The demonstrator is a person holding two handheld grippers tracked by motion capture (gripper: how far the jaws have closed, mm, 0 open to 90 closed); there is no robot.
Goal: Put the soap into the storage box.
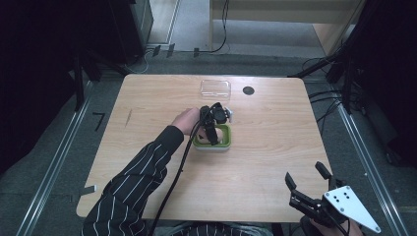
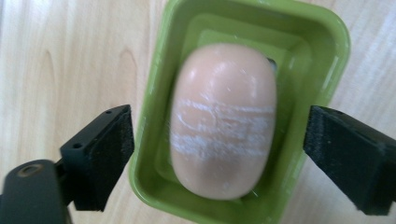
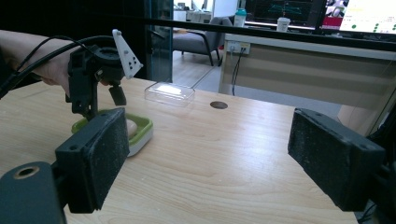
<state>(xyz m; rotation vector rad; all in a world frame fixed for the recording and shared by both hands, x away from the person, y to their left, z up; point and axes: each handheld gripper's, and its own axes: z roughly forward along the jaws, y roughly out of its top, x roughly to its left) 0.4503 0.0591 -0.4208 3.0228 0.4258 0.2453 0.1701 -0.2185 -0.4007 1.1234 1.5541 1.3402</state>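
Observation:
A pale peach bar of soap [image 2: 222,121], scuffed white across its middle, lies in a green soap dish [image 2: 158,93] on the wooden table. My left gripper [image 2: 219,140] points down over the dish [image 1: 226,143] and stands open. One black pad [image 2: 105,154] is outside the dish's left rim, and the other is beyond the right rim, both clear of the soap. In the high view the left gripper [image 1: 212,125] is at the table's middle. My right gripper [image 1: 305,173] hovers open with nothing between its pads at the near right edge.
A clear plastic lid [image 1: 215,88] lies behind the dish, towards the far edge, next to a round black hole [image 1: 248,90] in the tabletop. The left gripper's cable trails back along a striped sleeve [image 1: 142,172]. Bare wood lies between the dish and the right gripper.

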